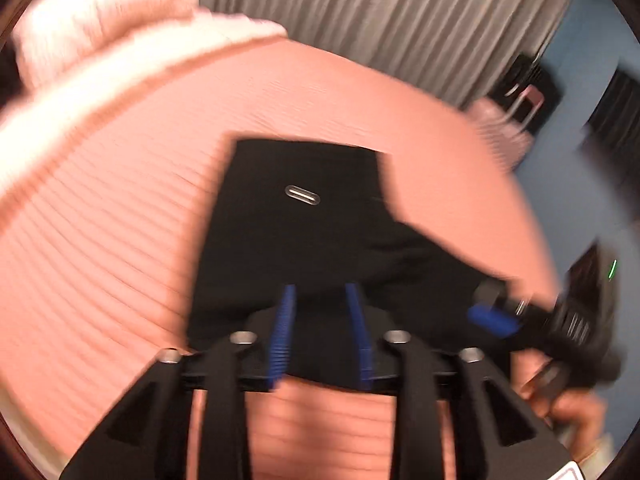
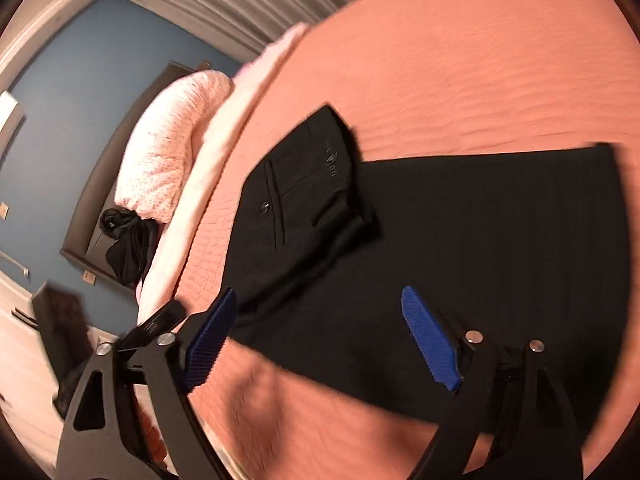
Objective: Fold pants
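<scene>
My left gripper (image 1: 322,292) has its blue fingers (image 1: 286,332) drawn fairly close together, yet a gap shows between them with black cloth behind it; through the blur I cannot tell whether they pinch anything. My right gripper (image 2: 320,334) is released, its pads (image 2: 430,340) spread wide above the cloth, gripping nothing.

The black pants (image 2: 460,248) lie flat on the salmon bedspread (image 2: 460,68), away from its edges. The waist end is folded over onto the legs, so a welt pocket with a small button and a faint printed logo face up.

The left view shows a small metal oval tag (image 1: 302,195) on the cloth and my right gripper (image 1: 494,314) reaching in from the right edge. Only the right view shows the pale pink pillow (image 2: 168,148) at the bed's far edge and a dark garment (image 2: 126,244) hanging beside it against the blue wall (image 2: 80,68).
</scene>
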Motion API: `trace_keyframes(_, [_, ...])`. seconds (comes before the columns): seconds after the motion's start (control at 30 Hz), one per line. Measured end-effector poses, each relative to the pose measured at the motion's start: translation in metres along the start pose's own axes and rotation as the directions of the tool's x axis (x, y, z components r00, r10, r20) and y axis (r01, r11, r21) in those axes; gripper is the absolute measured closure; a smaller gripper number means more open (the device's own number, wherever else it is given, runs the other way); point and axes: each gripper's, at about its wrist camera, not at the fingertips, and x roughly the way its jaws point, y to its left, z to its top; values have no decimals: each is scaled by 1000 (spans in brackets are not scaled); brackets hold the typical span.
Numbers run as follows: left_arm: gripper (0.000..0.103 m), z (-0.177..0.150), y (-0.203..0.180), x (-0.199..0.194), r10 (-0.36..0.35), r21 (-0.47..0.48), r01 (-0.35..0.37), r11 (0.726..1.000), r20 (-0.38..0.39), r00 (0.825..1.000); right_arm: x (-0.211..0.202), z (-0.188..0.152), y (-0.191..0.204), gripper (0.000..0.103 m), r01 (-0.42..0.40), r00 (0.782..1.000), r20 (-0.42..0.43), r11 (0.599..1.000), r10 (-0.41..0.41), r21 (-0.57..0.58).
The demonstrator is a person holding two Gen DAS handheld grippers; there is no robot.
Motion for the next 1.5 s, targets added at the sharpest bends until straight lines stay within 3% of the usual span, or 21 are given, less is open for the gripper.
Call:
trace_keyframes(0.07, [61, 7, 6, 3, 152, 96, -156, 983, 51, 987, 27, 15, 0, 23, 20, 1000, -20, 1000, -20, 15])
trace_keyframes(0.13, [48, 12, 21, 5, 221, 137, -230, 964, 80, 972, 45, 25, -2, 32, -5, 1000, -26, 998, 6, 57])
trace_keyframes(0.17, [48, 11, 30, 6, 229, 139, -238, 961, 81, 970, 47, 28, -1, 33, -2, 1000, -13, 998, 3, 64])
trace_keyframes(0.23, [47, 19, 46, 9, 229, 127, -237, 963, 74, 971, 52, 34, 1, 61, 11, 1000, 1, 999, -11, 51])
trace_keyframes(0.27, [46, 21, 51, 5, 228, 118, -234, 965, 64, 972, 54, 37, 1, 80, 15, 1000, -3, 997, -15, 71])
trace_keyframes(0.4, [46, 25, 57, 13, 226, 102, -231, 968, 57, 972, 42, 37, 22, 90, 51, 997, 52, 999, -52, 12])
trace_keyframes(0.53, [46, 27, 57, 7, 224, 105, -230, 968, 63, 973, -19, 33, 43, 92, -1, 980, 197, 1000, 6, -23])
trace_keyframes(0.63, [41, 23, 51, 0, 220, 129, -229, 965, 78, 972, -98, 3, 43, 92, 31, 947, 321, 999, -19, -34])
trace_keyframes(0.77, [39, 16, 35, -1, 201, 182, -213, 960, 84, 976, -162, -52, -2, 92, 195, 908, 375, 981, -188, 20])
trace_keyframes(0.83, [38, 10, 21, 9, 188, 209, -198, 958, 68, 980, -144, -71, -45, 91, 266, 933, 237, 962, -271, 55])
trace_keyframes(0.9, [38, 5, 11, 20, 186, 216, -189, 958, 31, 982, -123, -79, -66, 88, 299, 943, 132, 952, -305, 63])
trace_keyframes(0.97, [38, 4, 2, 23, 170, 207, -169, 964, 13, 985, -116, -78, -66, 86, 315, 938, 146, 949, -314, 16])
trace_keyframes(1.1, [37, 6, -14, 17, 162, 238, -165, 957, 33, 986, -137, -73, -74, 84, 272, 945, 163, 959, -282, 80])
trace_keyframes(1.23, [35, 10, -20, 19, 185, 262, -191, 946, 45, 982, -173, -79, -82, 76, 304, 925, 211, 949, -316, 86])
trace_keyframes(1.27, [35, 11, -22, 21, 177, 255, -181, 950, 40, 983, -179, -73, -80, 66, 305, 922, 229, 950, -313, 73])
trace_keyframes(1.3, [35, 12, -25, 21, 164, 249, -168, 954, 37, 986, -181, -70, -79, 41, 308, 918, 241, 949, -315, 65])
trace_keyframes(1.37, [35, 11, -32, 23, 142, 239, -144, 960, 28, 990, -168, -51, -85, 16, 324, 915, 239, 945, -326, 47])
trace_keyframes(1.43, [35, 9, -42, 26, 115, 240, -115, 964, 15, 993, -143, -30, -90, 17, 306, 931, 210, 952, -299, 1])
trace_keyframes(1.5, [35, 6, -52, 26, 102, 255, -100, 962, 7, 995, -124, -14, -91, 27, 314, 936, 183, 948, -300, -49])
